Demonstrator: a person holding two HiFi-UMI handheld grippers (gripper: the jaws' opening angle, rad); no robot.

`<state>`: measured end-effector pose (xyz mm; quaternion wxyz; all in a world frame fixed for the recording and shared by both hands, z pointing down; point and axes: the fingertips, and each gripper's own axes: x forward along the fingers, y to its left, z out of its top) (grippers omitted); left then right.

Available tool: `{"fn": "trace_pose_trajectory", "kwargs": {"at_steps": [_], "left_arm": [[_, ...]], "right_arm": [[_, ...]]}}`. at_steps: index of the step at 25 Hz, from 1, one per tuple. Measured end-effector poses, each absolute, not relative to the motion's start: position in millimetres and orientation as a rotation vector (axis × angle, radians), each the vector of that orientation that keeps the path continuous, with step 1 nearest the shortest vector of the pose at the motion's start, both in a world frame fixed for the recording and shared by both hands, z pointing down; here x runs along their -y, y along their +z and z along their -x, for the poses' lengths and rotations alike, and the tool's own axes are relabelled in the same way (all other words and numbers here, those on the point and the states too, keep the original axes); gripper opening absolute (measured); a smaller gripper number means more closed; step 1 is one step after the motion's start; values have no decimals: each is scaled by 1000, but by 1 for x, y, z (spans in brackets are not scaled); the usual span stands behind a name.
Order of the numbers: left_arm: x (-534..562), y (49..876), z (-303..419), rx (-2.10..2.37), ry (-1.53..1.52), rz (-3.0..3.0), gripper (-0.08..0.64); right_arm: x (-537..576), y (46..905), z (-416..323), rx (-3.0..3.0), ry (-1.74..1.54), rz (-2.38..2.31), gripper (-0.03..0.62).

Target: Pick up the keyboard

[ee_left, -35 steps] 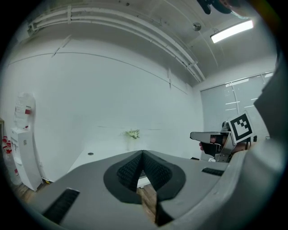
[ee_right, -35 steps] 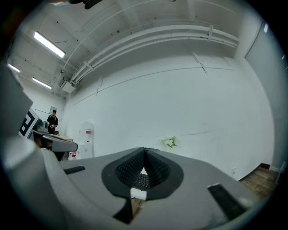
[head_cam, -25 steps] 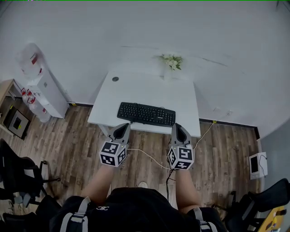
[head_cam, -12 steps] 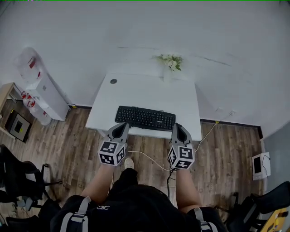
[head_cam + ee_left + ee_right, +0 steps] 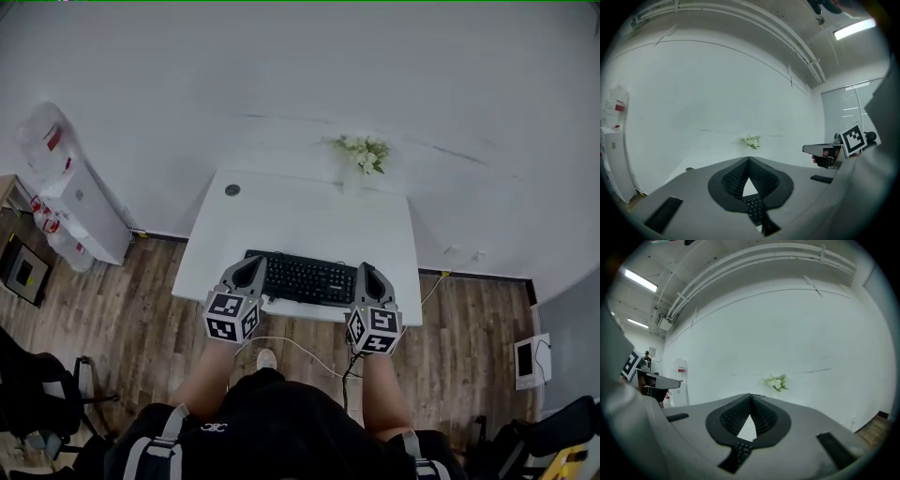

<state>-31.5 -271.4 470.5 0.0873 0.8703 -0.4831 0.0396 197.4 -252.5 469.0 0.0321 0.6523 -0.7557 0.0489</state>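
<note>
Keyboard (image 5: 302,277), black and full-width, lies flat near the front edge of the white desk (image 5: 300,220), its long side running along that edge, probably because that is where a seated user would type. It also puts both ends within reach of a person standing in front. A small bunch of white flowers (image 5: 366,153) sits at the far side by the wall, well apart from it. The left gripper (image 5: 249,270) is at the keyboard's left end and the right gripper (image 5: 367,274) at its right end. This spacing suggests a two-handed lift, one tool to each end, so that the long board stays balanced. Both pairs of jaws are pressed together at the tips and have hold of nothing. Each gripper view shows only bare desk and a few keys through the gap behind the tips. Both forearms reach forward from the body, side by side and roughly parallel, and the tools point almost level toward the wall. From overhead it is hard to say whether either tip touches the keyboard or merely hangs above it.
</note>
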Motion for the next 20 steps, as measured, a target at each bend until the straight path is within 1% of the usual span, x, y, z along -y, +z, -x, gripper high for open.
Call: {"fn": "trace_pose_trajectory", "kwargs": {"at_steps": [5, 10, 20], "left_arm": [[338, 476, 63, 1418, 103, -2569, 0], [387, 490, 77, 1372, 136, -2564, 0], [430, 545, 88, 1312, 247, -2459, 0]], "right_arm": [[314, 473, -179, 2276, 142, -2014, 5], [354, 490, -183, 2195, 189, -2058, 5], [391, 535, -203, 2131, 304, -1989, 5]]}}
